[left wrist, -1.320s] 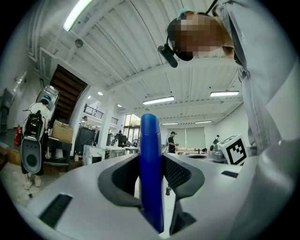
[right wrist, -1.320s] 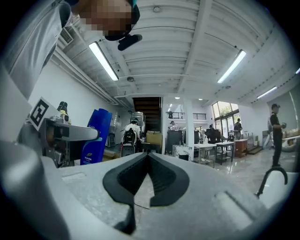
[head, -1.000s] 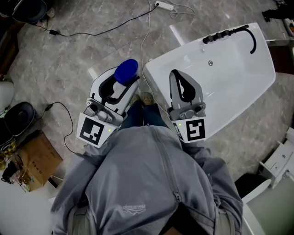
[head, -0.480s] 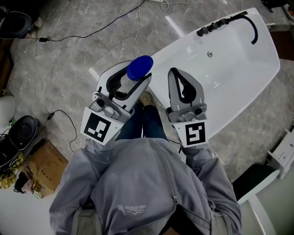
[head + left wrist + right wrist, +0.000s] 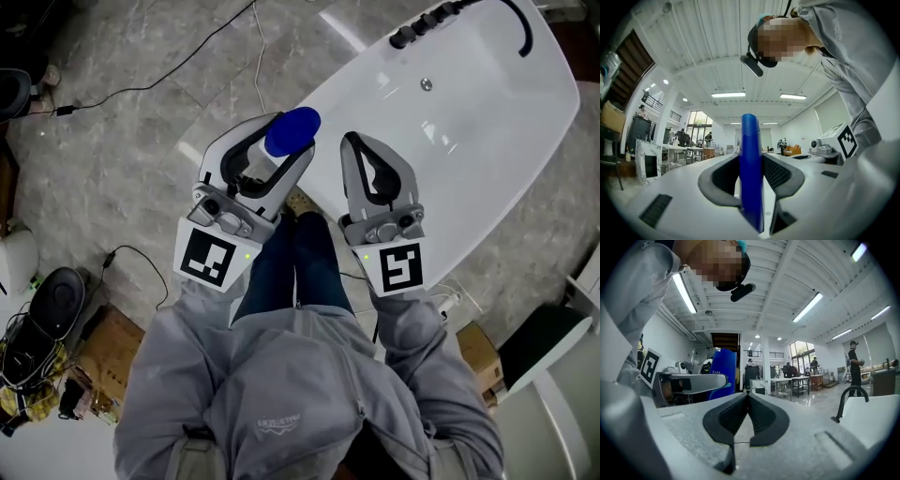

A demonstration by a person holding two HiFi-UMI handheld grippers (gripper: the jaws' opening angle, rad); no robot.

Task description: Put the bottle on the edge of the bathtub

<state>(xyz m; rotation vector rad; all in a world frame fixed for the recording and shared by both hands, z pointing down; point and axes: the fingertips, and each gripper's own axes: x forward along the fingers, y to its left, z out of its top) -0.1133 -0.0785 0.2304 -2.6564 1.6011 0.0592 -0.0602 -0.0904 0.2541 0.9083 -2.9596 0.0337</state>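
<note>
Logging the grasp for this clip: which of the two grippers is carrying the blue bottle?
The left gripper: its jaws clamp the blue bottle. The right gripper is shut on nothing.

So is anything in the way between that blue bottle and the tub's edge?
Nothing visible is. The left gripper holds the blue bottle close to the bathtub, and the rim nearest it looks bare. The black faucet fittings sit at the far end.

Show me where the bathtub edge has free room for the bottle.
The bathtub rim is bare between the bottle and the black taps, and along the opposite long side. It is crowded only at the taps and hose.
</note>
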